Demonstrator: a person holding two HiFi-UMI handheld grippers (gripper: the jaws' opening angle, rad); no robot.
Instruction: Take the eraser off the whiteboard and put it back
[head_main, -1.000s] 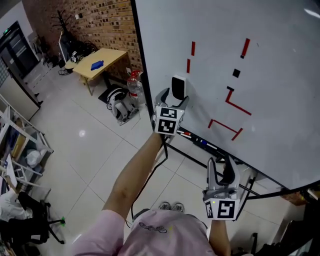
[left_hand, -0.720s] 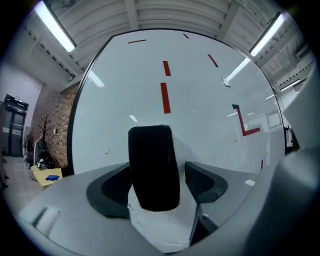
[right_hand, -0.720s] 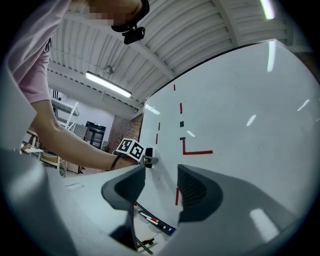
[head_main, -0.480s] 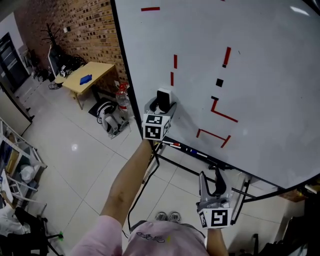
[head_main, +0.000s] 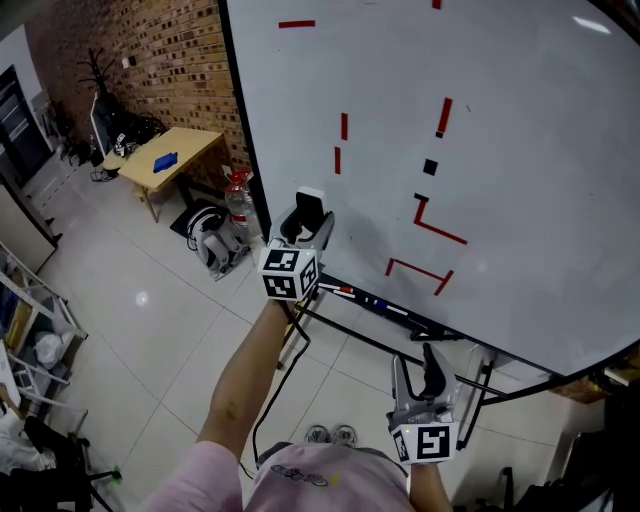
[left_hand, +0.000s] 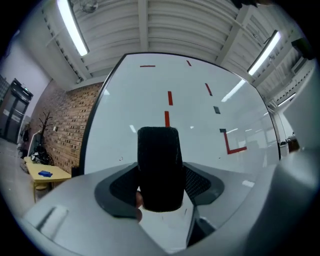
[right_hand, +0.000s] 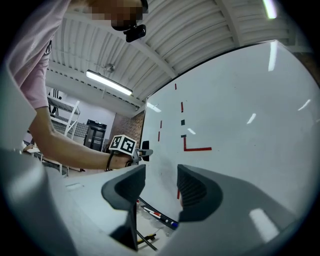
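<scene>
The eraser (head_main: 309, 199), a block with a white back and dark felt, is between the jaws of my left gripper (head_main: 305, 222) at the whiteboard's (head_main: 520, 110) lower left. In the left gripper view the eraser (left_hand: 159, 167) stands upright and fills the gap of the left gripper (left_hand: 160, 186). The jaws are closing and both pads touch its sides. Whether it still touches the whiteboard (left_hand: 200, 125) I cannot tell. My right gripper (head_main: 428, 377) hangs low near the board's stand. The right gripper (right_hand: 161, 187) is open with nothing between its jaws.
Red and black marks cover the board. Markers lie in the tray (head_main: 385, 303) under it, also seen in the right gripper view as the tray (right_hand: 157, 216). A wooden table (head_main: 170, 155), a water bottle (head_main: 238, 197) and gear on the floor (head_main: 213, 238) stand left of the board.
The left gripper's jaws have come in onto the eraser, and the gripper with it has drawn a little down and left along the board. The right gripper has stayed low.
</scene>
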